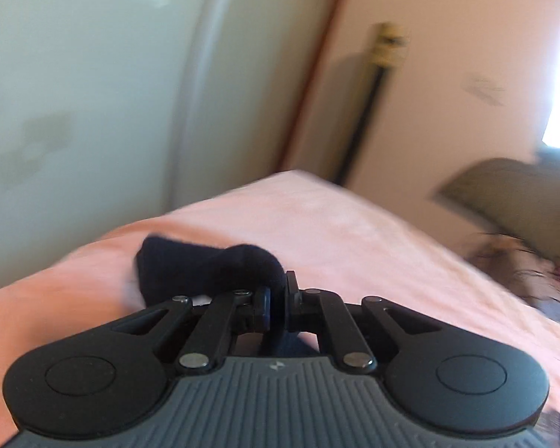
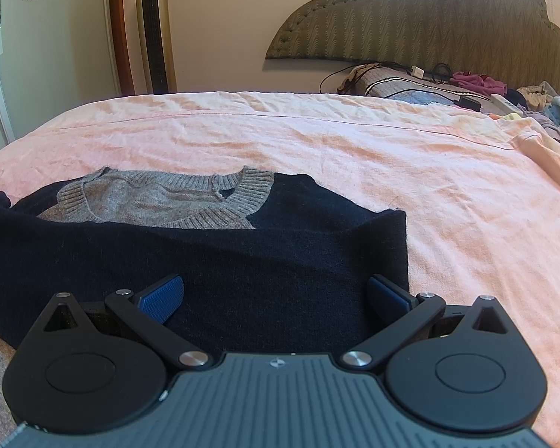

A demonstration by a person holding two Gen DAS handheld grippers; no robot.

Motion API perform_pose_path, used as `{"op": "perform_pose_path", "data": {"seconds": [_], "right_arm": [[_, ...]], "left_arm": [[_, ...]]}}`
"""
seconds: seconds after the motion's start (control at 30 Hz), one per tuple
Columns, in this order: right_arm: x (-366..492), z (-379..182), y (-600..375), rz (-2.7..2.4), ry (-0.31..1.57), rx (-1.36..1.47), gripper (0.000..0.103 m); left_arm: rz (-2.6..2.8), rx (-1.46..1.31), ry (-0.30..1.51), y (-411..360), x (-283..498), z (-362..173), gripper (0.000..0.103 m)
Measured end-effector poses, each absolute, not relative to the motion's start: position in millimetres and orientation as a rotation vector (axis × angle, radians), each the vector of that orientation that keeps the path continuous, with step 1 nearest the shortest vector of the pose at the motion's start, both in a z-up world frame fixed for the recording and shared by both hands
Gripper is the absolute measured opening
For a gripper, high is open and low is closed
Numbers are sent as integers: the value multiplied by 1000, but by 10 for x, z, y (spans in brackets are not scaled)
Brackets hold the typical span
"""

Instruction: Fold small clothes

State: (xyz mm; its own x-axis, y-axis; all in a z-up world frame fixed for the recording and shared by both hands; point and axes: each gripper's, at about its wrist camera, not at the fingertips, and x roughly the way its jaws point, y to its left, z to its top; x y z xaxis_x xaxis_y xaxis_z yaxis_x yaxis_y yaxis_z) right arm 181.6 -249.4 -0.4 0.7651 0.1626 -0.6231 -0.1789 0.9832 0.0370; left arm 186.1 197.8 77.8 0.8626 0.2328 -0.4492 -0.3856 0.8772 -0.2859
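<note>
A small navy sweater (image 2: pixel 212 254) with a grey knit collar and chest panel (image 2: pixel 160 201) lies flat on the pink bedsheet (image 2: pixel 354 142). My right gripper (image 2: pixel 276 295) is open, its blue pads (image 2: pixel 164 296) spread just above the sweater's near right part. In the blurred left wrist view, my left gripper (image 1: pixel 278 306) is shut on a bunched piece of the navy sweater (image 1: pixel 205 270), held above the sheet (image 1: pixel 317 224).
A padded olive headboard (image 2: pixel 429 18) stands at the back. Cables, a charger and a pile of clothes (image 2: pixel 466 89) lie at the bed's head. A tower fan (image 2: pixel 155 30) stands by the wall, next to a white wardrobe (image 1: pixel 93 74).
</note>
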Motion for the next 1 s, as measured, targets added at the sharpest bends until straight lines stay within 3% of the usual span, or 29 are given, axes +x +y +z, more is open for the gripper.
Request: {"op": "perform_pose_path", "data": {"seconds": [0.1, 0.2, 0.27, 0.37, 0.4, 0.5, 0.53, 0.63, 0.8, 0.9, 1.0], "right_arm": [[1813, -3, -2522, 190, 671, -7, 103], [1807, 7, -2581, 199, 663, 32, 103], [1803, 9, -2616, 206, 657, 60, 103], [1800, 11, -2634, 211, 654, 75, 103], [1799, 12, -2636, 213, 653, 80, 103], [1796, 18, -2672, 222, 649, 103, 103], [1789, 22, -2695, 227, 646, 115, 103], [1778, 74, -2826, 255, 642, 196, 103], [1638, 357, -3024, 401, 675, 558, 97], [1767, 393, -2855, 510, 817, 639, 96], [1929, 263, -2583, 479, 958, 560, 84]], "left_arm": [[24, -265, 424, 1092, 1770, 909, 6], [-315, -258, 611, 389, 1759, 688, 10], [-436, -258, 743, 103, 1730, 462, 10], [-401, -251, 808, 44, 1561, 267, 22], [-365, -278, 791, 117, 1456, 238, 32], [-292, -372, 696, 361, 1166, 244, 84], [-264, -384, 659, 413, 1077, 251, 88], [-208, -371, 633, 527, 993, 167, 88], [-147, -411, 562, 633, 913, 70, 89], [-154, -405, 575, 631, 926, 72, 89], [-156, -407, 573, 640, 930, 71, 89]]}}
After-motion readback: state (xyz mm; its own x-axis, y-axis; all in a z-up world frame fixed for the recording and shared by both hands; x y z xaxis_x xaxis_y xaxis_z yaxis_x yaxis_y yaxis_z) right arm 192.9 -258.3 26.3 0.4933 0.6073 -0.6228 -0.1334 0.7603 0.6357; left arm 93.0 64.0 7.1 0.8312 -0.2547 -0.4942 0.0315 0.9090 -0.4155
